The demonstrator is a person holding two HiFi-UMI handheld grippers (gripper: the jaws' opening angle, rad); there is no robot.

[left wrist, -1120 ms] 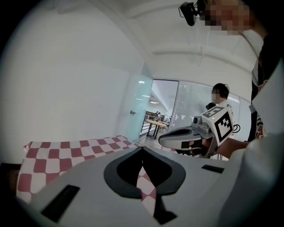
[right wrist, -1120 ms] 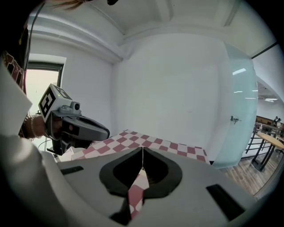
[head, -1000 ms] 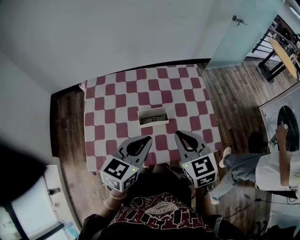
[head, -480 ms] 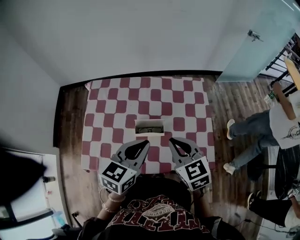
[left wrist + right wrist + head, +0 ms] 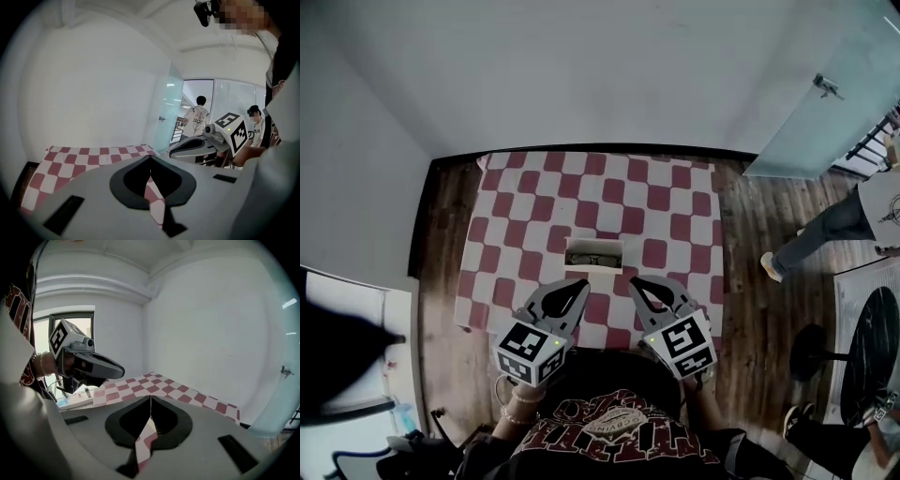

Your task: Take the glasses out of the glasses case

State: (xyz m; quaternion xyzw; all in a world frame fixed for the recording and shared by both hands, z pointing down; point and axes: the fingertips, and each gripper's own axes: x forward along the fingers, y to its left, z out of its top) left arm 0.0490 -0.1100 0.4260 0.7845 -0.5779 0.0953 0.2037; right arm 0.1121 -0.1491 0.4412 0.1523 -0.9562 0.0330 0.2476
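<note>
task barely begun: glasses case [image 5: 594,253] untouched on the checkered surface [image 5: 675,202], left gripper [image 5: 581,284] and right gripper [image 5: 635,281] near it, both with fingers [image 5: 93,183] together, empty.

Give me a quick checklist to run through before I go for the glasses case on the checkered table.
1. Reach: ok, the glasses case lies on the checkered table just ahead of both grippers.
2. Lid: ok, the case looks open, facing up.
3. Contents: cannot tell, the glasses are too small to make out in the head view.
4. Load on the left gripper: ok, fingers together with nothing between them.
5. Load on the right gripper: ok, fingers together with nothing between them.
6. Fingers parted for a grasp: not ok, both are shut.
</note>
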